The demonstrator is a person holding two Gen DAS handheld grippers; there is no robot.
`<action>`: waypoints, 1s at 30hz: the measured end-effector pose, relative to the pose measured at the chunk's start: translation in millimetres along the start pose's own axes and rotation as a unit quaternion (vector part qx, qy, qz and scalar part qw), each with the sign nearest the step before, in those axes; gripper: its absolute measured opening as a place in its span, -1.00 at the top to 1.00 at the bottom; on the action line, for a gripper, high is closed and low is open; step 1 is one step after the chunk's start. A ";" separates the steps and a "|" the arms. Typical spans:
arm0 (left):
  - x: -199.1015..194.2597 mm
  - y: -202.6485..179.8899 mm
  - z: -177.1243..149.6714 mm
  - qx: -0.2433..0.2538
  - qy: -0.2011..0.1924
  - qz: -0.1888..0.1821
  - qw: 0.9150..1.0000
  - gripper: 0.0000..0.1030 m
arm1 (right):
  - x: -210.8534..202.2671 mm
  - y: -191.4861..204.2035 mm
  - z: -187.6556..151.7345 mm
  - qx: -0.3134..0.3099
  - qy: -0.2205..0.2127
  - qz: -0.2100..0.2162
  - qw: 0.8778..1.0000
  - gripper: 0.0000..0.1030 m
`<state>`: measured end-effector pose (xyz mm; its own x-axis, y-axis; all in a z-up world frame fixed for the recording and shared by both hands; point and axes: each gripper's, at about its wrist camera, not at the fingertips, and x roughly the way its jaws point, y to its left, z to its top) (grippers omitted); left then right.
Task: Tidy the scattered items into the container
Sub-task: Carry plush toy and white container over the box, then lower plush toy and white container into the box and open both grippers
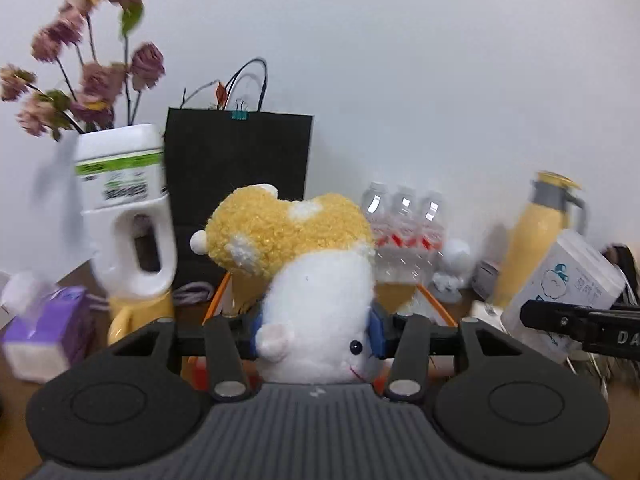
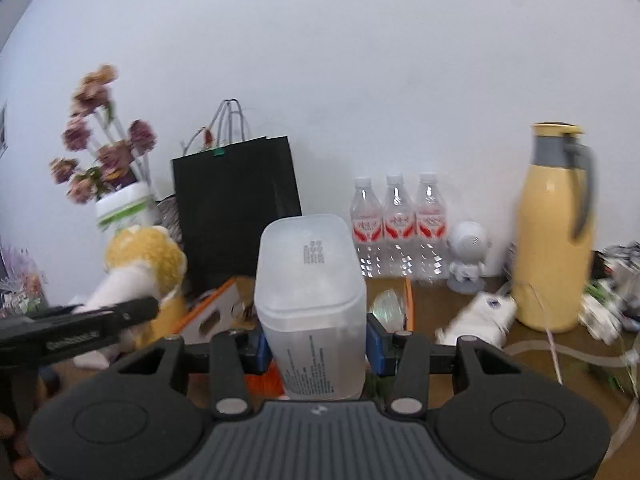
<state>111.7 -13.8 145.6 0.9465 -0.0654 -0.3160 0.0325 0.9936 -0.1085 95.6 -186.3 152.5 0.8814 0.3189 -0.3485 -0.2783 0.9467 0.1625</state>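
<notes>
Plush toy (image 1: 312,288) and frosted plastic tub (image 2: 312,304), going left to right, are each lifted clear of the counter (image 2: 500,376), so both pickups look done and the drop into the orange-rimmed container (image 2: 408,300) behind them is still left. Left tongs (image 1: 316,332) are clenched on the toy's white body, its yellow curly part uppermost and its face turned sideways. Right tongs (image 2: 314,344) are clamped on the tub, a translucent rounded box with small print, held upright. A white crumpled item (image 2: 480,316) remains on the counter further right, so more tidying likely follows
</notes>
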 end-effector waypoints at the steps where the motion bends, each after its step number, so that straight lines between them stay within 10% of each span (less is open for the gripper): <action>1: 16.2 0.9 13.9 -0.005 0.009 -0.002 1.000 0.07 | 14.7 -5.9 16.4 0.014 0.003 -0.001 1.000 0.16; 7: 96.6 -9.6 51.2 -0.008 0.096 -0.031 0.995 0.05 | 110.9 -20.9 72.7 -0.016 0.113 -0.021 0.993 0.15; 16: 199.7 -20.4 1.0 -0.047 0.267 -0.020 0.962 0.05 | 226.0 -45.3 32.8 -0.013 0.317 -0.068 0.946 0.15; 25: 217.4 -21.8 -15.9 -0.038 0.328 -0.040 0.943 -0.06 | 248.8 -46.4 7.1 -0.013 0.368 -0.081 0.926 0.14; 30: 211.6 -17.8 -4.1 -0.025 0.336 -0.037 0.941 -0.44 | 249.5 -45.4 6.3 -0.016 0.379 -0.086 0.921 0.13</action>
<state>310.0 -45.7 76.7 0.5243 -0.1936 -0.8292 0.0591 0.9797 -0.1914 330.6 -150.0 64.0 0.3976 0.0936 -0.9128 -0.1815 0.9831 0.0218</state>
